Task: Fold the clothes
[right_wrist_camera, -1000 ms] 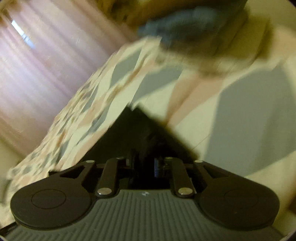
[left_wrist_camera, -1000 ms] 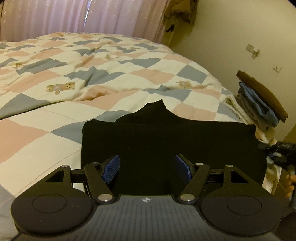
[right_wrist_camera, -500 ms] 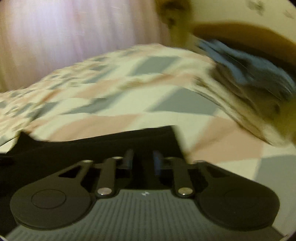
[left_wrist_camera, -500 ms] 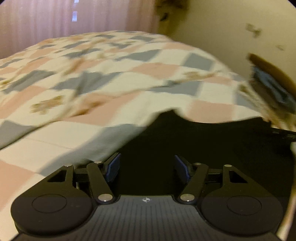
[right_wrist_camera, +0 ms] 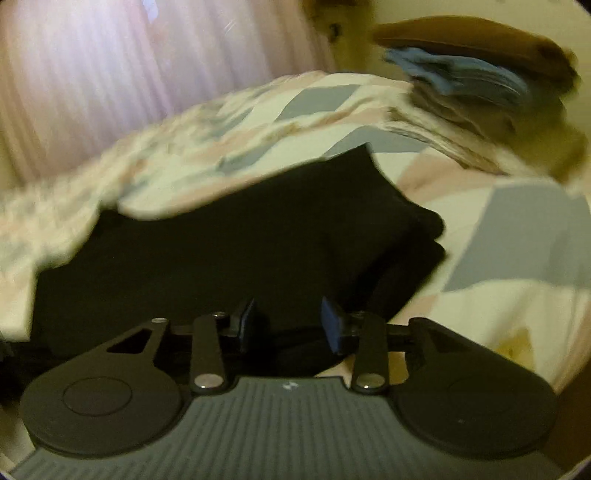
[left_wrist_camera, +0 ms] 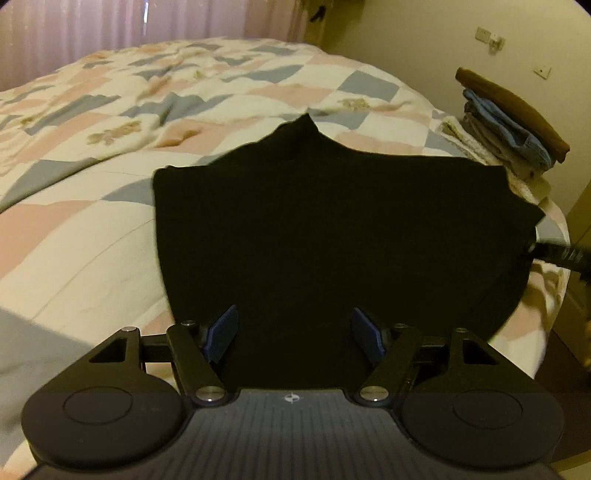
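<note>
A black garment [left_wrist_camera: 332,240] lies flat on the checked quilt [left_wrist_camera: 110,147], with a pointed bit sticking out at its far edge. My left gripper [left_wrist_camera: 295,332] hovers over the garment's near edge. Its jaws are wide and opening, and its blue pads [left_wrist_camera: 221,330] grip nothing. In the right wrist view the garment [right_wrist_camera: 240,251] shows a doubled layer at its right side. My right gripper [right_wrist_camera: 289,325] is above that near right part, jaws opening, with black cloth under the gap but not pinched. From the left wrist view the right gripper [left_wrist_camera: 554,254] sits at the garment's right edge.
A stack of folded clothes [left_wrist_camera: 513,122], brown on top with blue below, sits at the bed's far right corner; the stack [right_wrist_camera: 461,74] is blurred in the right wrist view. Pink curtains [left_wrist_camera: 110,29] hang behind the bed. The bed edge [left_wrist_camera: 535,332] drops off to the right.
The right gripper's view rolled level and swung over the garment's right side. Its jaws narrowed, then spread again. The left gripper dipped toward the garment and drew back.
</note>
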Demonstrator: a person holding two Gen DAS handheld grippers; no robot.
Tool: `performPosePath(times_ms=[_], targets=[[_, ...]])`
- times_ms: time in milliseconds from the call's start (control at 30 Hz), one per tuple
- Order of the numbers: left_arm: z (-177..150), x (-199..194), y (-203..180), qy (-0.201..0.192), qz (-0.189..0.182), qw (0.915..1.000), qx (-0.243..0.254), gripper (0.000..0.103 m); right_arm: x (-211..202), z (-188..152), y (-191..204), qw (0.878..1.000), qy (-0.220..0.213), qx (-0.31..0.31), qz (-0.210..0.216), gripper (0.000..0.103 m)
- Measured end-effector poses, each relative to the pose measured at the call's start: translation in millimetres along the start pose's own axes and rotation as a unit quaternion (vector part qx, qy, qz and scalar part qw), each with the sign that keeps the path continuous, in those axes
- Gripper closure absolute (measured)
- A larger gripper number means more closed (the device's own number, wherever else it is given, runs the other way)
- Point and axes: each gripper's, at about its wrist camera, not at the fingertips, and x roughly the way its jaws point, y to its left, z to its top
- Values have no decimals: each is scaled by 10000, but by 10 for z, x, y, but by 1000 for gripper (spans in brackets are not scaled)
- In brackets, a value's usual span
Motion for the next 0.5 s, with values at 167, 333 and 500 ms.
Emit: performPosePath(times_ms=[167,333,500], targets=[[90,-220,21,-187,73,9997,-141,31,-270,97,-134,9954,-296,850,336,58],[1,-129,-9,322,524,9975,-359,32,-174,-134,-211,9894,343,1379,295,55],[14,-442,-136,172,834,9958,-330,31,-487,-201,71,9946,112,960,389,53]])
